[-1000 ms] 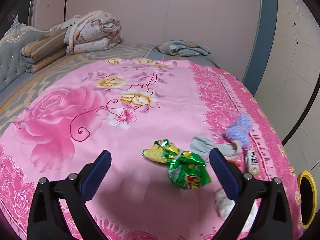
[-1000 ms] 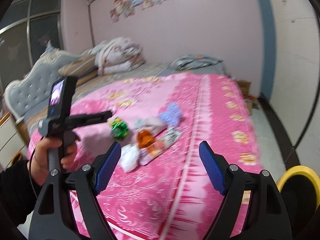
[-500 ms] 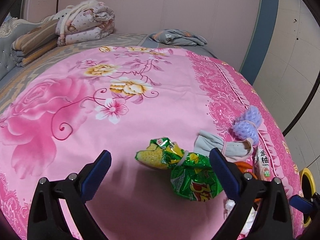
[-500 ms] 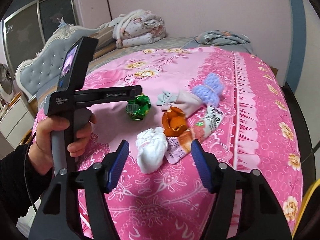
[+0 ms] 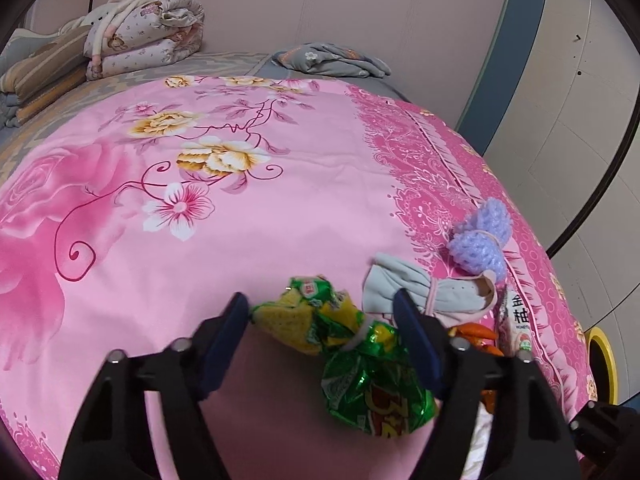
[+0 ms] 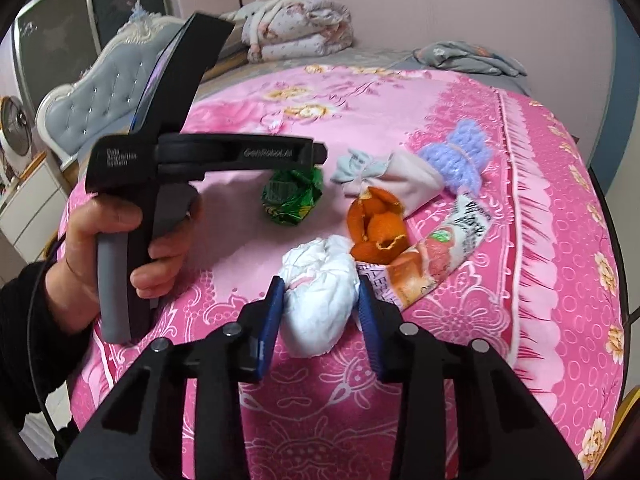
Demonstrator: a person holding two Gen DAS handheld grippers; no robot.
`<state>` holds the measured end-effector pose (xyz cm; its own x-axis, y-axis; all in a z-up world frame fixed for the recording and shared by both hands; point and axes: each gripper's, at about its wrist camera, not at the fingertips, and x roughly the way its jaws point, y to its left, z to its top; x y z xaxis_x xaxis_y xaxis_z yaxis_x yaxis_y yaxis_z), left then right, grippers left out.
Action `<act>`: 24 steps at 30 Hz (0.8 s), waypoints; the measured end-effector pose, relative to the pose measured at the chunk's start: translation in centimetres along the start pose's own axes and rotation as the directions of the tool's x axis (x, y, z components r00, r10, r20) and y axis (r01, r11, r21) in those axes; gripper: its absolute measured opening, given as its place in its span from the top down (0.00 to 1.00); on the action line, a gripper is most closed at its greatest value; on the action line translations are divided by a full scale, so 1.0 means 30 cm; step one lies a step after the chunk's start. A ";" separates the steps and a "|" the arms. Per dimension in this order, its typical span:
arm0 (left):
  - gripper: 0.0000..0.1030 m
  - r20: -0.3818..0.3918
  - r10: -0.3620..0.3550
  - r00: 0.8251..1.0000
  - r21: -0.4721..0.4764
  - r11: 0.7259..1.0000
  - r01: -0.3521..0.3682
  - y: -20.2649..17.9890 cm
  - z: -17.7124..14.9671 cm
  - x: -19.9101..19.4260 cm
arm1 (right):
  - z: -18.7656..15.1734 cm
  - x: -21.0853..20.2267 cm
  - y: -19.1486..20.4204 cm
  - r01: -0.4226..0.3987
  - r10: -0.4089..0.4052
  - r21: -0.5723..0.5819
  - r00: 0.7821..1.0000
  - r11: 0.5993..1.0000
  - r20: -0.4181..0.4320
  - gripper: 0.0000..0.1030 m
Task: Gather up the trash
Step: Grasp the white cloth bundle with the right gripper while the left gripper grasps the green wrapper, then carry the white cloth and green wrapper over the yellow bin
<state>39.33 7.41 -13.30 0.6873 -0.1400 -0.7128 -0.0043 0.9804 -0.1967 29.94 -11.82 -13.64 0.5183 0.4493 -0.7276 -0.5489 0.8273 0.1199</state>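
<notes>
The trash lies on the pink flowered bed cover (image 6: 500,340), in the middle of the right wrist view. The right hand-held gripper (image 6: 320,304) has its 2 blue pads on each side of the white tissue wad (image 6: 320,300), low in the middle of the frame. Its jaws are closing, and both pads touch the soft wad, so it looks pinched. To do this well, squeeze the fat middle of the wad, and lift only when the grip is firm. Keep the pads off the orange peel (image 6: 376,228) and the juice packet (image 6: 440,252) just beside it.

The left hand-held gripper (image 5: 320,320) sits low in the left wrist view. Its jaws are closing too, with the green snack wrapper (image 5: 348,356) between them. The left pad just touches the yellow end, but the right pad does not seem to press yet. It should close on the tied middle, because crinkly foil can slip.

Both grippers point down at the bed on a slant. A hand (image 6: 112,248) in a dark sleeve holds the left one by its grey handle, at the left of the right wrist view.
</notes>
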 end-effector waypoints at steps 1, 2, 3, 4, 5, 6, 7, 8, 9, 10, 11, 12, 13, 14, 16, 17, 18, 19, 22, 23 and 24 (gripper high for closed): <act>0.35 0.003 -0.001 1.000 0.000 1.000 0.001 0.000 -0.002 -0.001 | 0.000 0.006 0.005 -0.002 0.002 -0.008 1.000 1.000 -0.006 0.69; 0.35 0.005 -0.004 1.000 0.000 1.000 0.004 0.000 -0.003 -0.001 | 0.001 0.012 0.010 0.000 0.000 -0.017 1.000 1.000 -0.012 0.70; 0.36 0.007 -0.005 1.000 0.000 1.000 0.005 0.000 -0.004 -0.001 | 0.003 0.017 0.013 0.003 -0.003 -0.023 1.000 1.000 -0.017 0.72; 0.38 0.010 -0.006 1.000 -0.001 1.000 0.006 0.001 -0.004 -0.001 | 0.003 0.020 0.017 0.002 -0.003 -0.028 1.000 1.000 -0.020 0.73; 0.39 0.014 -0.008 1.000 -0.004 1.000 0.008 0.002 -0.004 -0.005 | 0.004 0.020 0.021 0.003 -0.004 -0.034 1.000 0.999 -0.019 0.75; 0.54 0.018 -0.009 1.000 -0.005 1.000 0.009 0.003 -0.004 -0.008 | 0.004 0.019 0.028 0.007 -0.007 -0.040 1.000 0.999 -0.018 0.76; 0.59 0.012 -0.013 1.000 -0.007 1.000 0.013 0.004 -0.003 -0.007 | 0.005 0.017 0.033 0.013 -0.013 -0.048 1.000 0.999 -0.015 0.76; 0.59 0.007 -0.018 1.000 -0.011 1.000 0.018 0.007 -0.001 -0.006 | 0.005 0.015 0.039 0.019 -0.020 -0.055 1.000 0.998 -0.011 0.77; 0.59 0.007 -0.019 1.000 -0.011 1.000 0.019 0.007 -0.001 -0.006 | 0.006 0.014 0.041 0.022 -0.023 -0.060 1.000 0.998 -0.010 0.77; 0.59 0.007 -0.017 1.000 -0.008 1.000 0.017 0.006 -0.001 -0.006 | 0.006 0.014 0.044 0.026 -0.026 -0.064 1.000 0.998 -0.009 0.77; 0.59 0.009 -0.014 1.000 -0.001 1.000 0.014 0.003 0.000 -0.008 | 0.007 0.011 0.046 0.028 -0.029 -0.066 1.000 0.997 -0.007 0.78; 0.59 0.010 -0.011 1.000 0.004 1.000 0.011 0.000 0.001 -0.008 | 0.008 0.008 0.045 0.029 -0.029 -0.066 1.000 0.997 -0.005 0.78; 0.60 0.011 -0.009 1.000 0.010 1.000 0.009 -0.004 0.001 -0.009 | 0.009 0.004 0.044 0.031 -0.031 -0.064 1.000 0.998 -0.003 0.78; 0.60 0.013 -0.007 1.000 0.015 1.000 0.006 -0.007 0.002 -0.011 | 0.009 -0.006 0.042 0.037 -0.037 -0.060 0.999 0.997 0.005 0.78; 0.62 0.013 -0.005 1.000 0.018 1.000 0.005 -0.008 0.002 -0.013 | 0.010 -0.029 0.038 0.044 -0.043 -0.057 0.999 0.997 0.018 0.78; 0.63 0.014 -0.004 1.000 0.018 1.000 0.004 -0.009 0.002 -0.015 | 0.009 -0.049 0.034 0.050 -0.049 -0.054 0.998 0.997 0.030 0.78; 0.65 0.014 -0.002 1.000 0.018 1.000 0.002 -0.009 0.002 -0.017 | 0.007 -0.061 0.032 0.054 -0.053 -0.053 0.998 0.997 0.035 0.78; 0.66 0.015 0.001 1.000 0.018 1.000 -0.001 -0.009 0.003 -0.021 | 0.006 -0.074 0.028 0.060 -0.058 -0.051 0.997 0.997 0.041 0.78; 0.67 0.025 0.002 1.000 0.013 1.000 -0.002 -0.011 0.005 -0.044 | 0.001 -0.129 0.013 0.075 -0.073 -0.037 0.995 0.996 0.064 0.78; 0.68 0.028 0.000 1.000 0.016 1.000 -0.001 -0.015 0.004 -0.056 | -0.002 -0.143 0.013 0.081 -0.078 -0.034 0.994 0.996 0.070 0.78; 0.68 0.032 0.003 0.999 0.020 1.000 -0.003 -0.019 0.003 -0.065 | -0.002 -0.159 0.008 0.086 -0.084 -0.030 0.993 0.996 0.078 0.78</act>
<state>38.07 7.13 -11.75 0.7104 -0.1329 -0.6912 0.0078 0.9834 -0.1812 27.27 -13.78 -10.17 0.6119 0.4034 -0.6804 -0.5216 0.8524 0.0363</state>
